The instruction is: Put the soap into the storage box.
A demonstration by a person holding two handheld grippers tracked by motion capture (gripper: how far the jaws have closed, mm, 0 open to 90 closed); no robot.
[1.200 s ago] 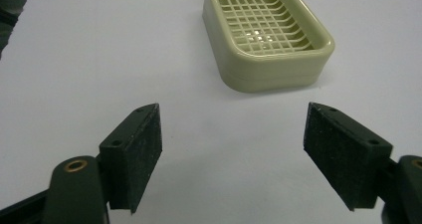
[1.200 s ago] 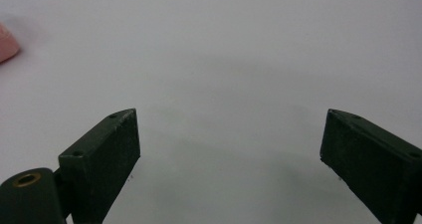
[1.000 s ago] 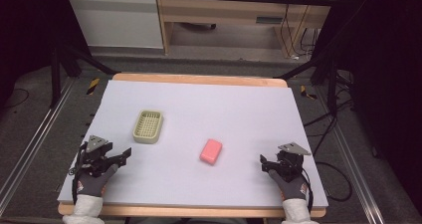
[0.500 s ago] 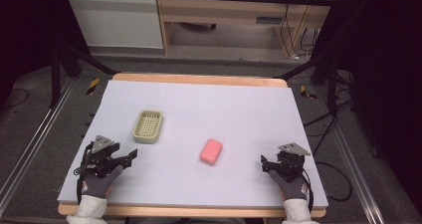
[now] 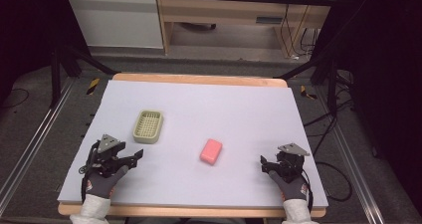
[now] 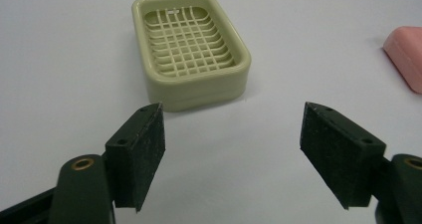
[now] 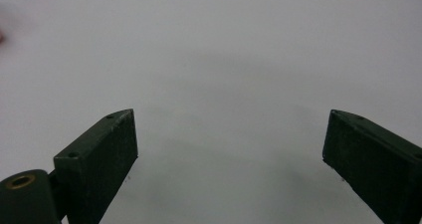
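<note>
- Pale lilac table top [image 5: 239, 109] on a wooden board, dark floor and cables around, cabinets at the far side.
- Green soap dish [image 5: 148, 126] at centre-left, grid side up, empty; also seen close ahead in the left gripper view [image 6: 191, 50].
- Pink soap bar [image 5: 211, 150] near the middle, to the right of the dish and well apart from it.
- Left gripper [image 5: 134, 157] at the near left, jaws open at moderate width, nothing between them, aimed just right of the dish.
- Right gripper [image 5: 263, 163] at the near right, jaws wide open, empty, over bare table.
- Step in hand, as judged: approach toward dish or soap, nothing grasped yet.
- Next move: advance, centre jaws on the target, close.
- Versus the earlier frame: left gripper shifted slightly right and forward; jaws closed slightly; right gripper, dish and soap unchanged.
</note>
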